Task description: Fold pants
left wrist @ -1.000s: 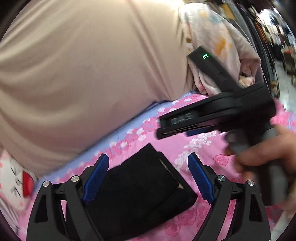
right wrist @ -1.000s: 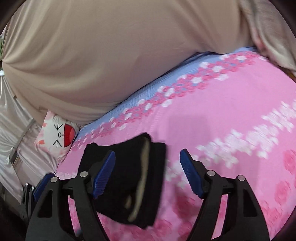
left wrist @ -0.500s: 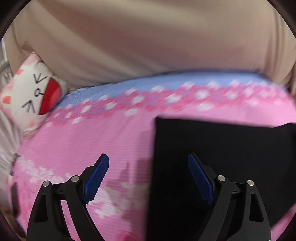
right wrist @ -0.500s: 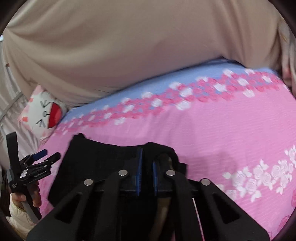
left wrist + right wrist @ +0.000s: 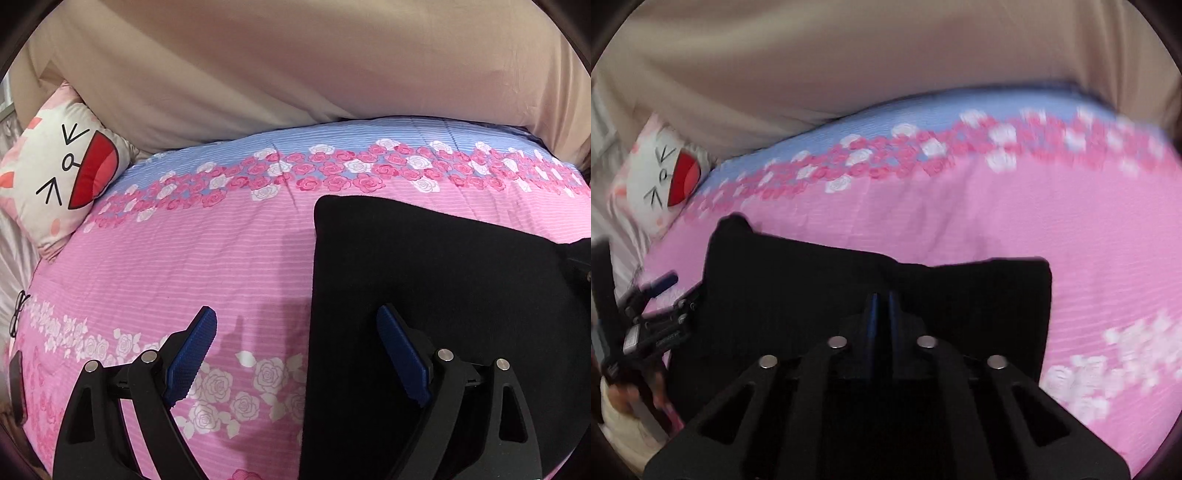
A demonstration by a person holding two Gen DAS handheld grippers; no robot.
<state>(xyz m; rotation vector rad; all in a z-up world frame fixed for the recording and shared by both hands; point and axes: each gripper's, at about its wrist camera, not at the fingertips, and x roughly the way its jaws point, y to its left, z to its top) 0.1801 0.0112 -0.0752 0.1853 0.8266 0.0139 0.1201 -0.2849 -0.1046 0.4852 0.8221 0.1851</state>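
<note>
where the folded black pants (image 5: 436, 295) lie on the pink rose-print quilt (image 5: 184, 266), their left edge runs straight and nearly upright through the left wrist view, ending in a rounded far corner short of the band of red and white roses. left of that edge the quilt is bare out to the cat-face cushion (image 5: 55, 177), which sits at the quilt's far left corner against a beige cover (image 5: 295, 66) that walls off the whole far side. in the right wrist view the pants (image 5: 798, 288) spread as a dark slab across the near middle, their right edge a near-vertical line with open pink quilt (image 5: 1089, 229) beyond it to the right and ahead.

the left gripper (image 5: 297, 354) angles down toward the quilt with its blue pads spread wide; the left pad sits over bare quilt, the right pad over the black cloth, so the pants' left edge falls between them, and nothing is pinched. it also shows at the left margin of the right wrist view (image 5: 661, 295), blurred, with a hand (image 5: 624, 398) wrapped around its handle.

the right gripper (image 5: 882, 306) points down over the pants, its jaws clenched together on black fabric at the near edge of the slab. that view is smeared with motion blur.
</note>
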